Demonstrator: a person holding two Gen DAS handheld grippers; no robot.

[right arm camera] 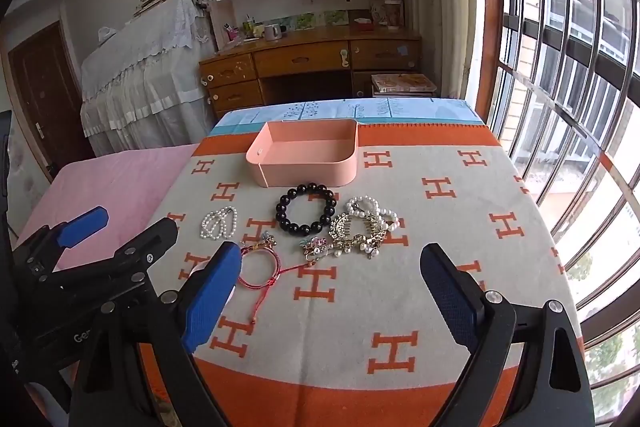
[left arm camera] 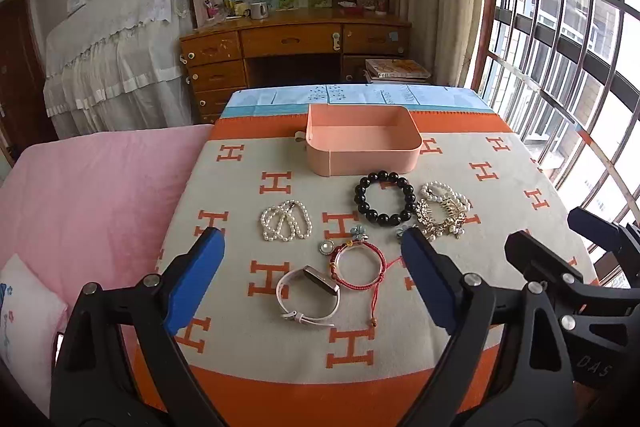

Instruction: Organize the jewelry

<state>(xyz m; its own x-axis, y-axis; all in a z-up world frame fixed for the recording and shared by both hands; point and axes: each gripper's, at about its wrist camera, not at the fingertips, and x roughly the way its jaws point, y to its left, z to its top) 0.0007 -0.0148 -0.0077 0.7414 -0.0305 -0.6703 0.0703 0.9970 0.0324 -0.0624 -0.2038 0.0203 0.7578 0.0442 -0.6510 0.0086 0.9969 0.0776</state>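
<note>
An empty pink box (left arm camera: pixel 362 143) (right arm camera: pixel 306 155) stands at the far side of the blanket. In front of it lie a black bead bracelet (left arm camera: pixel 385 198) (right arm camera: pixel 306 209), a pearl bracelet (left arm camera: pixel 286 221) (right arm camera: pixel 219 223), a pile of pearl and gold pieces (left arm camera: pixel 442 211) (right arm camera: pixel 362 229), a red cord bracelet (left arm camera: pixel 358 267) (right arm camera: pixel 260 267), a small flower charm (left arm camera: pixel 358 234) and a white watch (left arm camera: pixel 308 295). My left gripper (left arm camera: pixel 312 259) is open above the watch and red bracelet. My right gripper (right arm camera: pixel 330 277) is open, just right of the red bracelet.
The jewelry lies on an orange and grey H-pattern blanket (left arm camera: pixel 240 339) on a table. A pink bed (left arm camera: pixel 92 203) is to the left, barred windows (left arm camera: pixel 568 39) to the right, and a wooden desk (left arm camera: pixel 296 43) with shelves behind.
</note>
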